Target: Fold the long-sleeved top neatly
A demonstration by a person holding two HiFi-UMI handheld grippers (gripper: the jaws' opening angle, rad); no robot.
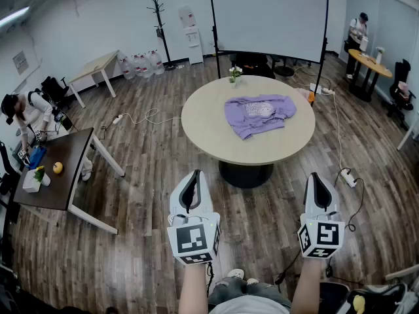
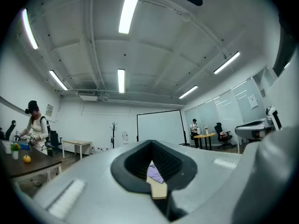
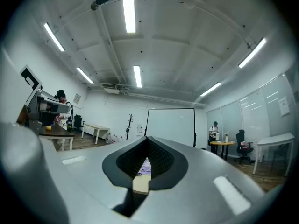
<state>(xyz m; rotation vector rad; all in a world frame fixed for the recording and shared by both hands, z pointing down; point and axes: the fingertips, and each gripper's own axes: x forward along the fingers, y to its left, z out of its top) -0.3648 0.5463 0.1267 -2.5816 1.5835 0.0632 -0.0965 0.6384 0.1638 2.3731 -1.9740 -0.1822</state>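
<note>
A purple long-sleeved top (image 1: 260, 113) lies loosely spread on the round beige table (image 1: 216, 139), well ahead of me. Both grippers are held level over the wooden floor, short of the table's near edge. My left gripper (image 1: 196, 173) has its jaws meeting at the tip, with nothing between them. My right gripper (image 1: 314, 174) is also shut and empty. In the left gripper view a sliver of the top (image 2: 155, 174) and the table (image 2: 159, 190) shows through the loop of the pads. The right gripper view shows the same top (image 3: 145, 167) through its pads.
A small potted plant (image 1: 234, 74) and an orange object (image 1: 310, 97) sit at the table's far rim. A projection screen (image 1: 268, 18) stands behind it. A dark desk (image 1: 52, 169) with a person (image 1: 26, 116) is at the left. A power strip (image 1: 347, 177) and cables lie on the floor to the right.
</note>
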